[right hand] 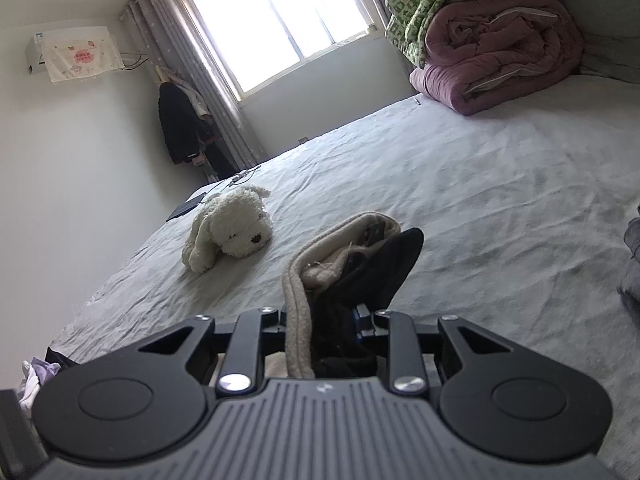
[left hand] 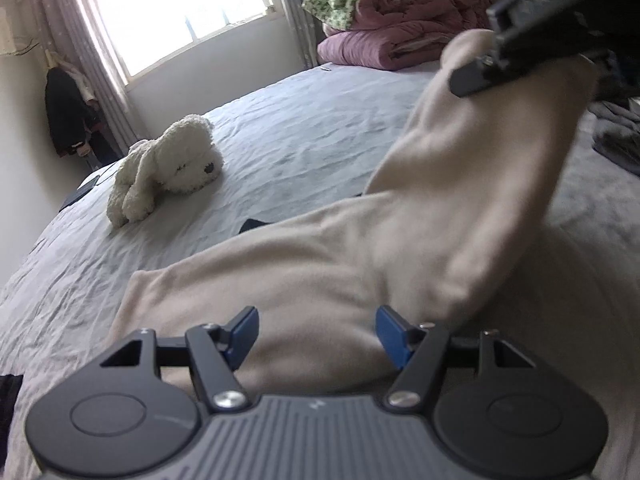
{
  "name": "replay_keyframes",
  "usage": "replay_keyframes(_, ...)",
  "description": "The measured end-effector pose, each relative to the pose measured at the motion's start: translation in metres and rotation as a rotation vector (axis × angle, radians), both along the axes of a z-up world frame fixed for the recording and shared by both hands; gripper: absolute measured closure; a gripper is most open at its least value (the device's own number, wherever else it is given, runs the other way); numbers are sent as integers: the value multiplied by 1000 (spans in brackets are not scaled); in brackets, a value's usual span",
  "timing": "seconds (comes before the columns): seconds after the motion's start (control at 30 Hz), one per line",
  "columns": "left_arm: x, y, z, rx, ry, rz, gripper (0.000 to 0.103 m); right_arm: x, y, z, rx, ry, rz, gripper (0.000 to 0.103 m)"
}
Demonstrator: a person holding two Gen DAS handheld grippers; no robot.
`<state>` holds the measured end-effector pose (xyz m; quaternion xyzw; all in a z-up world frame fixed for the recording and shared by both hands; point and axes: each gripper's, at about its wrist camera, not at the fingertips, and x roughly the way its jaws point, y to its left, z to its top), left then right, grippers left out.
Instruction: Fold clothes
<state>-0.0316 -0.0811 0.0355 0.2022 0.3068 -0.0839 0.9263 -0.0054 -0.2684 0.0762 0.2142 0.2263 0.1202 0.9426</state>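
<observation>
A beige garment (left hand: pixel 400 240) with a black lining stretches across the grey bed sheet (left hand: pixel 304 148) in the left wrist view. At the upper right of that view, my right gripper (left hand: pixel 480 76) lifts one end of it off the bed. In the right wrist view the right gripper (right hand: pixel 324 320) is shut on a bunched beige and black fold of the garment (right hand: pixel 348 256), which sticks up past the fingers. My left gripper (left hand: pixel 318 332) is low over the near part of the garment. Its blue pads (left hand: pixel 244 332) stand wide apart and grip nothing; the cloth lies between and beyond them.
A white plush dog (left hand: pixel 168 168) lies on the bed to the left. Folded purple quilts (right hand: pixel 500 64) and a green blanket (right hand: pixel 416 12) are stacked at the far right. Grey clothes (left hand: pixel 616 132) lie at the right edge. A dark flat device (right hand: pixel 186 208) sits at the bed's far left edge.
</observation>
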Motion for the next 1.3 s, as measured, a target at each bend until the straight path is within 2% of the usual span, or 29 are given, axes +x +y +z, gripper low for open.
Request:
replay_keyframes(0.2, -11, 8, -5, -29, 1, -42, 37, 0, 3, 0, -4, -3, -7, 75)
replay_keyframes(0.33, -10, 17, -2, -47, 31, -98, 36, 1, 6, 2, -14, -2, -14, 75)
replay_keyframes(0.43, -1, 33, 8, -121, 86, -120, 34, 2, 7, 3, -18, 2, -24, 75)
replay_keyframes(0.53, 10, 56, 22, -223, 132, -95, 34, 2, 11, 6, -23, 7, -41, 75)
replay_keyframes(0.67, 28, 95, 40, -342, 134, 3, 32, 1, 21, 11, -45, 9, -72, 76)
replay_keyframes(0.8, 41, 133, 48, -433, 125, 100, 31, 0, 43, 19, -120, -6, -98, 76)
replay_keyframes(1.0, 57, 191, 57, -680, 157, 247, 31, 4, 88, 31, -277, -5, -123, 77)
replay_keyframes(1.17, 59, 225, 64, -758, 148, 327, 31, 15, 124, 44, -387, -5, -126, 78)
replay_keyframes(1.3, 58, 260, 70, -860, 124, 403, 31, 21, 163, 42, -506, 1, -106, 78)
